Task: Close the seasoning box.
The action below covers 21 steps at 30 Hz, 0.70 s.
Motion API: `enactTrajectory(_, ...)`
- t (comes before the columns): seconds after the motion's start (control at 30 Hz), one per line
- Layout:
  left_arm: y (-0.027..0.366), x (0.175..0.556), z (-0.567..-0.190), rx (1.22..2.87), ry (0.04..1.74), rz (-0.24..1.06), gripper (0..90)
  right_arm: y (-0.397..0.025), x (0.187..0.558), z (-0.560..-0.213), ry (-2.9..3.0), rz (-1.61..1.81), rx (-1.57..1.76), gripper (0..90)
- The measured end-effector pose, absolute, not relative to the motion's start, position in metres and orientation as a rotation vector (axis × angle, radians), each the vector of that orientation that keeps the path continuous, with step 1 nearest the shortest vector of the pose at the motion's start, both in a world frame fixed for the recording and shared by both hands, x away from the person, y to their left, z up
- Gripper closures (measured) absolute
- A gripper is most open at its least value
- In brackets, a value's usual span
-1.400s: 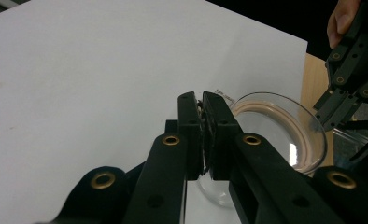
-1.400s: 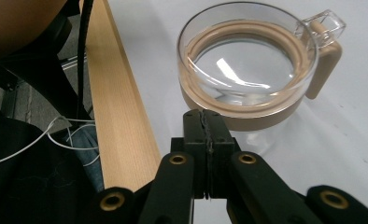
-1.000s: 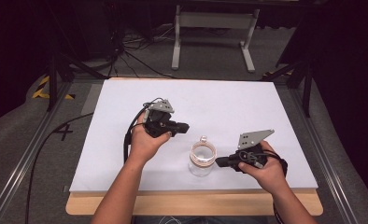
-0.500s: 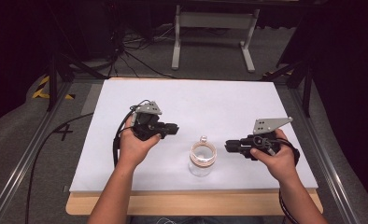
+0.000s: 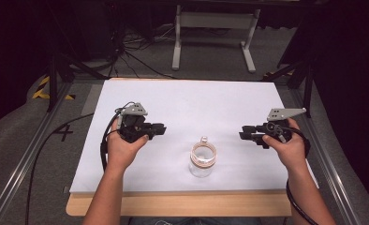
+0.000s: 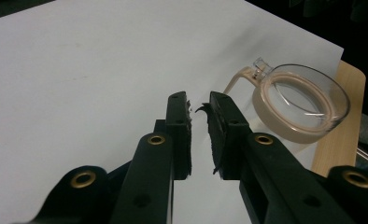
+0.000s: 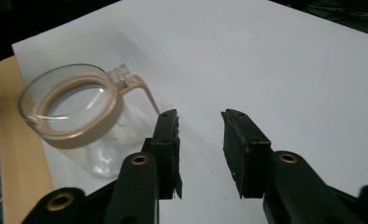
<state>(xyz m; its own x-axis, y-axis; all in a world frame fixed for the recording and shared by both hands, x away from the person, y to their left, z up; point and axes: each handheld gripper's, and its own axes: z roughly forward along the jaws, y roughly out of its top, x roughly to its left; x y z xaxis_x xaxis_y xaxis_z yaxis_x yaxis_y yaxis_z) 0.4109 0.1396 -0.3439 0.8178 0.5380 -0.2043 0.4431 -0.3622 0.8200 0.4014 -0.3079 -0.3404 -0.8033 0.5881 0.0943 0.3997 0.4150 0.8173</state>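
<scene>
Two tools, one jar, and nothing is gripped at this point. The glass jar with its tan lid ring sits upright near the front edge of the tabletop, between our hands and well apart from both. Our left tool has its jaws nearly together with just a thin gap and nothing between them; the right tool is parted wider and also empty. Looks like we're at the approach step. Next we'd probably need one tool steadying the glass body while the other goes for the lid clasp.
</scene>
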Motion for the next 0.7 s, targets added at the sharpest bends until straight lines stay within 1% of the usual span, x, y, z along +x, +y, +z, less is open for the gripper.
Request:
enactTrajectory(0.17, 0.144, 0.418, -0.354, 2.012, 0.759, 0.121, 75.4, -0.323, 0.414, -0.357, 2.450, 1.260, 0.936, 57.4)
enactTrajectory(0.33, 0.147, 0.424, -0.364, 2.011, 0.771, 0.124, 70.3, -0.332, 0.425, -0.375, 2.450, 1.189, 0.989, 51.3)
enactTrajectory(0.57, 0.151, 0.433, -0.381, 2.025, 0.788, 0.144, 65.9, -0.340, 0.436, -0.396, 2.459, 1.140, 1.033, 48.7)
enactTrajectory(0.63, 0.152, 0.437, -0.389, 2.048, 0.777, 0.163, 65.2, -0.345, 0.441, -0.407, 2.469, 1.116, 1.051, 47.9)
enactTrajectory(0.7, 0.153, 0.438, -0.395, 2.044, 0.802, 0.143, 65.0, -0.348, 0.443, -0.414, 2.471, 1.106, 1.059, 47.9)
